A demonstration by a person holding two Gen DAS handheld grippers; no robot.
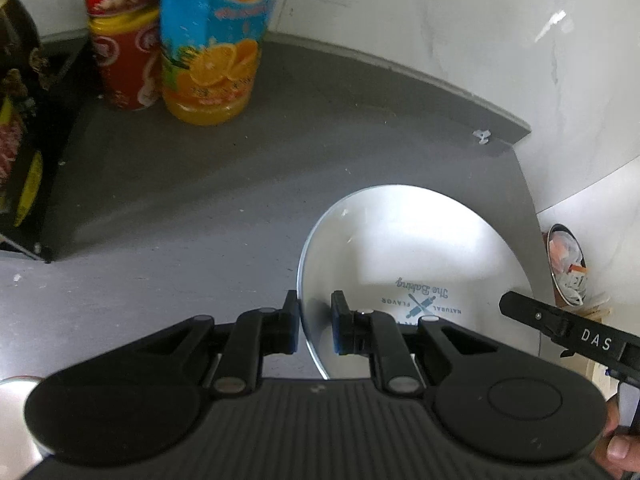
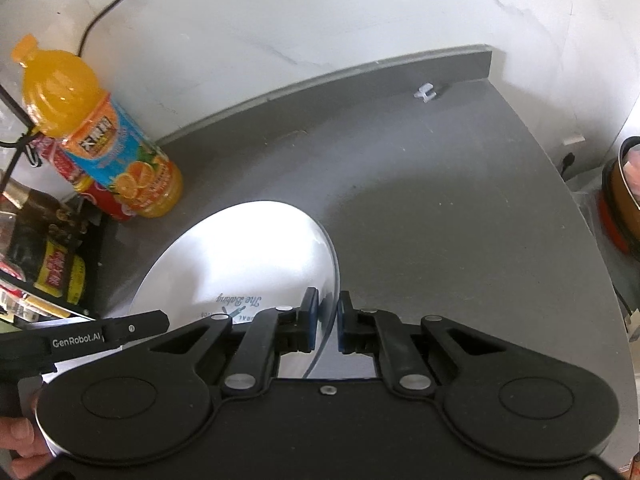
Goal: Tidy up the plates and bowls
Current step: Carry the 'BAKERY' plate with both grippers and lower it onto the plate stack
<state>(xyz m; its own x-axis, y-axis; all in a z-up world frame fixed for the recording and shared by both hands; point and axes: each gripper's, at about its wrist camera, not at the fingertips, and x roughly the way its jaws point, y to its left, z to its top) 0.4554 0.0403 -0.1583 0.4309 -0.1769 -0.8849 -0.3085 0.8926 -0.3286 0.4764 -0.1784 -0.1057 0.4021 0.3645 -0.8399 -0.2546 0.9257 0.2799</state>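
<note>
A white plate (image 1: 404,240) with a blue printed logo hangs tilted above the grey counter (image 1: 208,184). My left gripper (image 1: 315,322) is shut on the plate's left rim, one pad on each face. In the right wrist view the same plate (image 2: 248,256) fills the lower left, and my right gripper (image 2: 328,322) is shut on its right rim. The right gripper's body (image 1: 568,330) shows at the right edge of the left wrist view. The left gripper's body (image 2: 92,334) crosses the lower left of the right wrist view.
An orange juice bottle (image 1: 216,40) and a red bottle (image 1: 120,36) stand at the counter's back left by the white wall. A dark rack of packets (image 2: 44,264) sits left. A brown pot (image 2: 624,204) stands past the counter's right edge.
</note>
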